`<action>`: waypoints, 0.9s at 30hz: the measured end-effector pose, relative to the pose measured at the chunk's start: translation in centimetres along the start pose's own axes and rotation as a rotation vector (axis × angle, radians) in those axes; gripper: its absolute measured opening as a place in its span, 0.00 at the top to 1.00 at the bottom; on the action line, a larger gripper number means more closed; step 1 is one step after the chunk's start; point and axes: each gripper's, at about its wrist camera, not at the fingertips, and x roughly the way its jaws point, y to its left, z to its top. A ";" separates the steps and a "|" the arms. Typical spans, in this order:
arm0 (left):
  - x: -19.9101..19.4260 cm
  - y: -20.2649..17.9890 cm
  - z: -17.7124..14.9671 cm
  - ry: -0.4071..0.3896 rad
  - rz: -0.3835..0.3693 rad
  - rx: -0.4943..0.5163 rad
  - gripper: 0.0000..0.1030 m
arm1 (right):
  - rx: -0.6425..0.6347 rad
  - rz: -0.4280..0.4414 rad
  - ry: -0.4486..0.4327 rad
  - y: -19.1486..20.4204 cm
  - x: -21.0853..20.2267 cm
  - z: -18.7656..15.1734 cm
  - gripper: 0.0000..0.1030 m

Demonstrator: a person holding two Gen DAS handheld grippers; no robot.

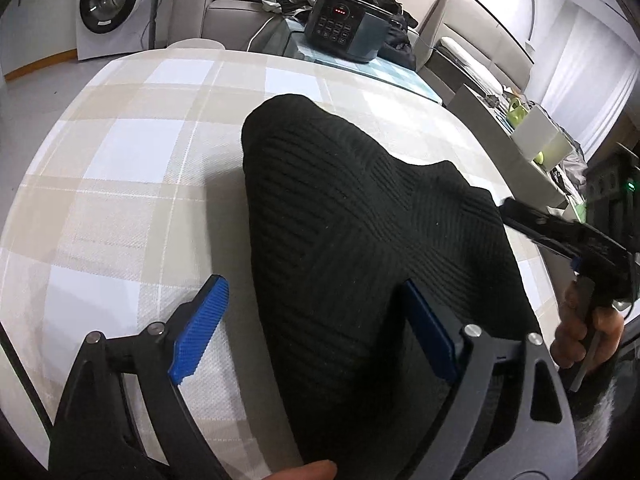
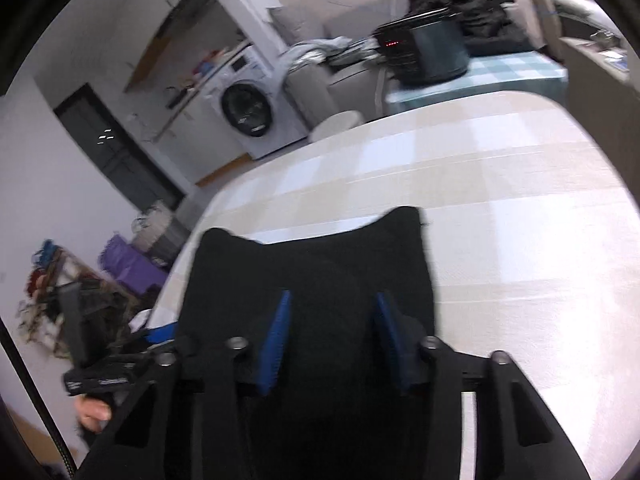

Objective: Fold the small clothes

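Garment: the black ribbed knit (image 1: 360, 232) lies on my checked tablecloth (image 1: 132, 168), partly folded already, I judge, since ribs run in crossing directions where layers overlap; its rounded far end points toward the dark appliance (image 1: 344, 28) on the neighbouring table
Left gripper (image 1: 316, 328): my blue pads stand wide apart, one over bare cloth at the garment's edge, the other over the knit; nothing is pinched; the span straddles that edge, probably so I can take the near side for another fold
Right gripper (image 2: 330, 340): fingers half spread above the knit, the black fabric showing between them; the picture is blurred, so I cannot tell whether the pads touch it; I see no pinch
Right hand (image 1: 588, 328): seen from the left camera, it grips its handle at the garment's far side; the two tools flank the piece so both edges can lift evenly
Next, as I judge: close on the edges; fold over
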 end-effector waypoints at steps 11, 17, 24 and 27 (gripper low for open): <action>0.2 0.3 0.3 -0.008 0.009 -0.001 0.15 | -0.123 -0.081 0.030 0.9 0.8 1.1 0.90; 0.4 0.7 0.2 -0.003 0.009 -0.010 0.15 | -0.015 -0.102 0.093 -1.2 0.2 0.0 0.73; 0.6 1.1 0.5 -0.002 0.003 -0.032 0.15 | 0.003 -0.118 0.090 -2.8 -1.8 -1.4 0.54; 0.6 1.0 0.5 -0.003 0.006 -0.028 0.15 | 0.017 -0.116 0.100 -1.7 0.3 0.0 0.52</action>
